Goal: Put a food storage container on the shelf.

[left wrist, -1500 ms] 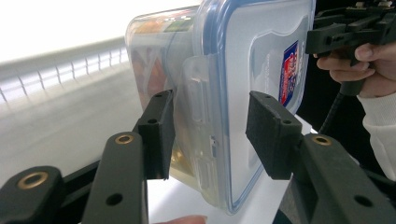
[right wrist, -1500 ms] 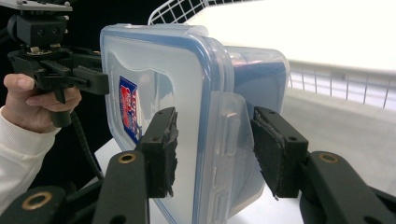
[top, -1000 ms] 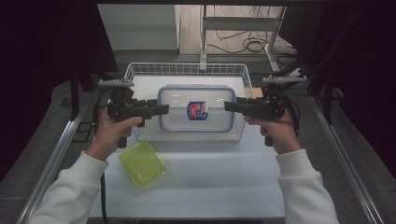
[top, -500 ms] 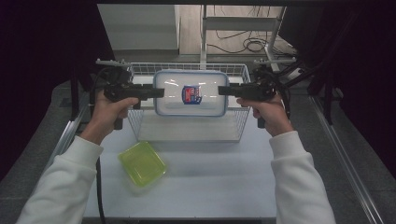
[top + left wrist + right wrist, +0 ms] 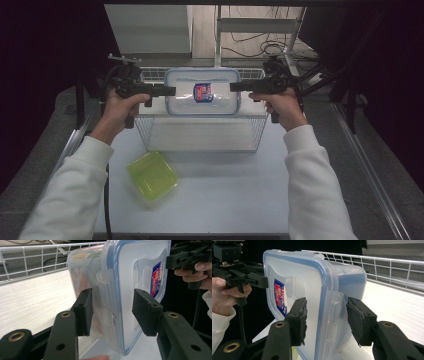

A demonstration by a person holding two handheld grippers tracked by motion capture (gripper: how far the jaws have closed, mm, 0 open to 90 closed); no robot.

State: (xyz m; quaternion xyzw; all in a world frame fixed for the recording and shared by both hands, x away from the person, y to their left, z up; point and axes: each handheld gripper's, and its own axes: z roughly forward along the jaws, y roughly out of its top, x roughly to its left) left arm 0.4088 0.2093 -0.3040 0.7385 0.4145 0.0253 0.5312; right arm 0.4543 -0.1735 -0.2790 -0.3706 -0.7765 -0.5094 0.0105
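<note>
Dark surroundings are framing a pale table, and cables are lying on the floor beyond it. At the centre, the left claw is clamping one short end of a clear plastic food container with a blue-rimmed lid: in the left gripper view its jaws are standing about half apart, one pad pressing the container's side by the latch flap and the other pad lying on the lid. The right claw is gripping the opposite short end the same way, and in the right gripper view its two pads are sitting on the lid face and on the body behind the latch. Between the two claws the container is hanging in the air, its lid with a red and blue label facing up, above the far part of a white wire basket that is standing on the table. Each claw is being held in a hand with a white sleeve, coming in from the near edge. Nearer the person, well apart from the basket, a lime-green lid is lying flat on the table.
</note>
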